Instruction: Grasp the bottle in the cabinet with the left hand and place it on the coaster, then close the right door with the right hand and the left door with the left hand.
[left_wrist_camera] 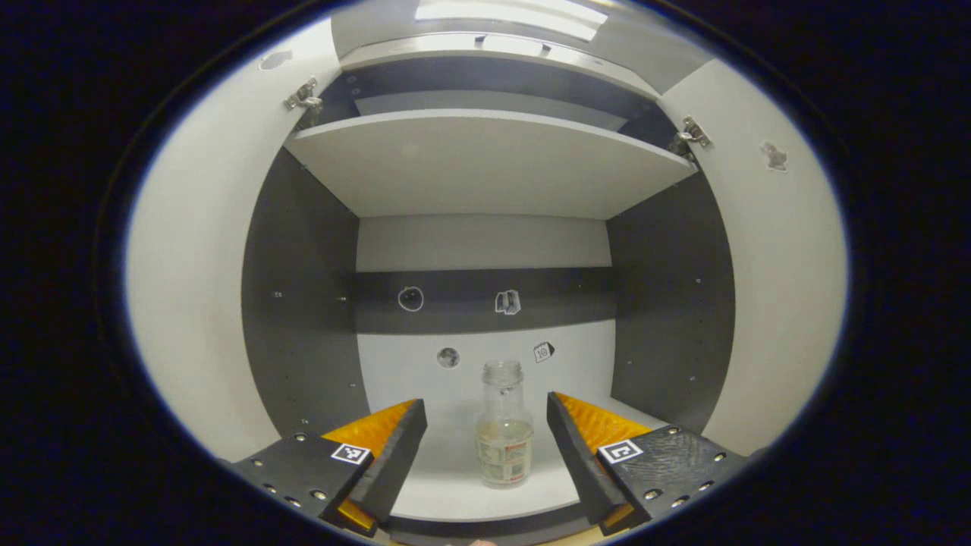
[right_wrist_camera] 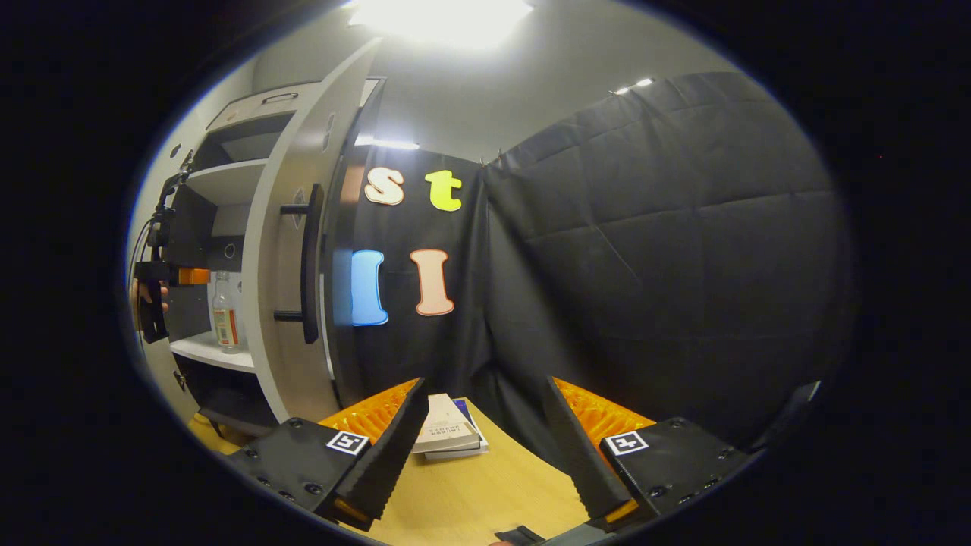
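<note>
A clear glass bottle (left_wrist_camera: 504, 432) with a red-and-white label stands upright on the cabinet's lower shelf (left_wrist_camera: 485, 493). My left gripper (left_wrist_camera: 485, 413) is open in front of it, one finger to each side, not touching it. Both cabinet doors stand open: the left door (left_wrist_camera: 197, 250) and the right door (left_wrist_camera: 774, 258). In the right gripper view my right gripper (right_wrist_camera: 484, 417) is open over the wooden table (right_wrist_camera: 485, 493), empty. Far left there, the bottle (right_wrist_camera: 224, 311) stands inside the cabinet, the left gripper (right_wrist_camera: 163, 284) just before it, and the right door (right_wrist_camera: 292, 258) with its black handle (right_wrist_camera: 309, 262) stands ajar.
An upper shelf (left_wrist_camera: 485, 159) spans the cabinet above the bottle. Small stickers (left_wrist_camera: 507, 302) dot the back panel. Two stacked books (right_wrist_camera: 447, 436) lie on the table near the cabinet's base.
</note>
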Action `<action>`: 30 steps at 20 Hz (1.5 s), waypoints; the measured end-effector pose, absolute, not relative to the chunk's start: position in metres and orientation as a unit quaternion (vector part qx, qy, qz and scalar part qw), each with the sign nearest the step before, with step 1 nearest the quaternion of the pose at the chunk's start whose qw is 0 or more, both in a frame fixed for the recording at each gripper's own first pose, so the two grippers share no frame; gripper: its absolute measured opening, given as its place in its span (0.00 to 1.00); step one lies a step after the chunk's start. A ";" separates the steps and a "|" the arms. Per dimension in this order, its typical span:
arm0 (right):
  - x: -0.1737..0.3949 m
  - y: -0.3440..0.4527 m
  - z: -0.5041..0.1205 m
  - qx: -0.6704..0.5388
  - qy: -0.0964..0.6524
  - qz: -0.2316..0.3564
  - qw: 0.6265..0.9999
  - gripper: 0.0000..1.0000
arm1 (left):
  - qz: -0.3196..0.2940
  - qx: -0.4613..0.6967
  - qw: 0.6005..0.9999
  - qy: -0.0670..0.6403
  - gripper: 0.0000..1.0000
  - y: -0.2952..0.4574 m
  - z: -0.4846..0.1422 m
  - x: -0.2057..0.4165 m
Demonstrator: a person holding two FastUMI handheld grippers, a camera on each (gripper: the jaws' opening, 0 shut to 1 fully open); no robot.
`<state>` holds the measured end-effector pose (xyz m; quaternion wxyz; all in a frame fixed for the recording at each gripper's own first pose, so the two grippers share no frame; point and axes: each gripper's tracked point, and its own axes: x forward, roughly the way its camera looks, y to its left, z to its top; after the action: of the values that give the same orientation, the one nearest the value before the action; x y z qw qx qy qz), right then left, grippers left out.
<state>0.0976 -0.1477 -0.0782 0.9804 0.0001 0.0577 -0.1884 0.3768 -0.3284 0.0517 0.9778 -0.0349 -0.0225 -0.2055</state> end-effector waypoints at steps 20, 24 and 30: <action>0.107 -0.129 -0.092 -0.033 0.077 -0.202 0.976 0.97 | -0.241 -0.031 0.970 0.006 0.41 -0.376 0.021 0.451; 0.100 -0.128 -0.090 -0.031 0.076 -0.192 0.978 0.97 | -0.246 -0.035 0.969 0.005 0.41 -0.373 0.029 0.440; 0.083 -0.133 -0.081 -0.025 0.065 -0.174 0.982 0.97 | -0.232 -0.042 0.972 -0.017 0.41 -0.350 0.052 0.391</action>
<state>0.0826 -0.1334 -0.0806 0.9823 -0.0252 0.0652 -0.1738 0.3913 -0.3498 0.0519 0.9716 -0.0419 -0.0171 -0.2321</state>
